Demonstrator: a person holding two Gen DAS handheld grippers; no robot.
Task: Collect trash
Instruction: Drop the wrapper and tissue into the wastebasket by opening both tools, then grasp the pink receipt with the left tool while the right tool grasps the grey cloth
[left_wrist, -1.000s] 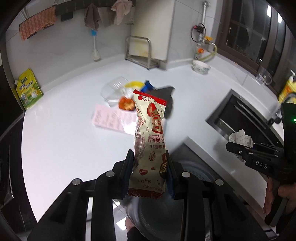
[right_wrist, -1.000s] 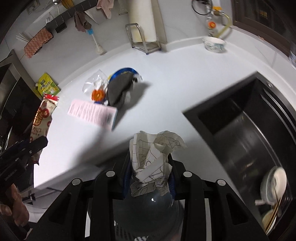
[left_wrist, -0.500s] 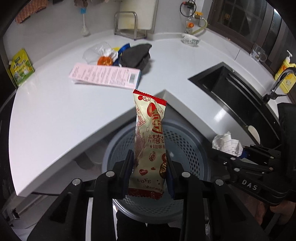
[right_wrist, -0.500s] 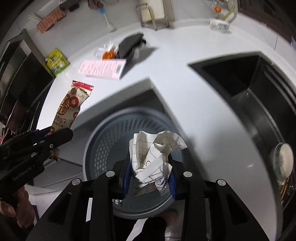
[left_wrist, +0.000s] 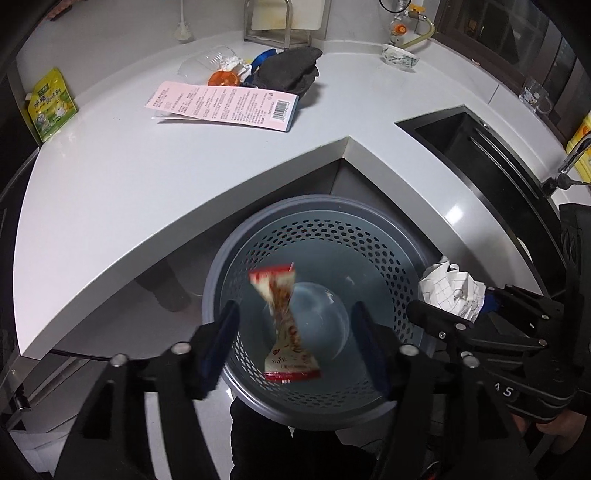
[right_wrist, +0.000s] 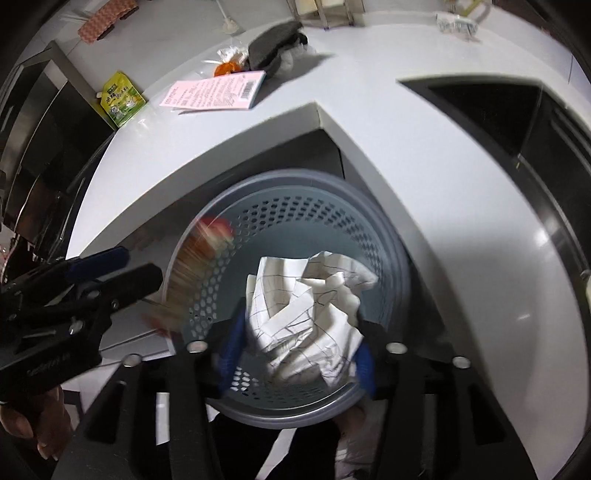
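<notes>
A grey perforated trash basket (left_wrist: 225, 266) stands on the floor below the white counter's corner; it also shows in the right wrist view (right_wrist: 391, 258). My left gripper (left_wrist: 295, 343) is open above it, and the red and white snack wrapper (left_wrist: 286, 325) is falling free between its fingers into the basket. In the right wrist view the wrapper (right_wrist: 199, 254) is a blur at the basket's left rim. My right gripper (right_wrist: 295, 350) is shut on a crumpled white checked paper (right_wrist: 306, 314), held over the basket; it also shows in the left wrist view (left_wrist: 452, 291).
On the white counter (left_wrist: 110, 192) lie a pink printed sheet (left_wrist: 221, 105), an orange item in clear plastic (left_wrist: 221, 75), a dark cloth (left_wrist: 291, 70) and a green packet (left_wrist: 51, 105). A black sink (left_wrist: 461, 140) is at the right.
My left gripper opened and let go of the snack wrapper, which now drops into the basket. Both grippers moved lower and closer over the basket. The right gripper still holds the paper.
</notes>
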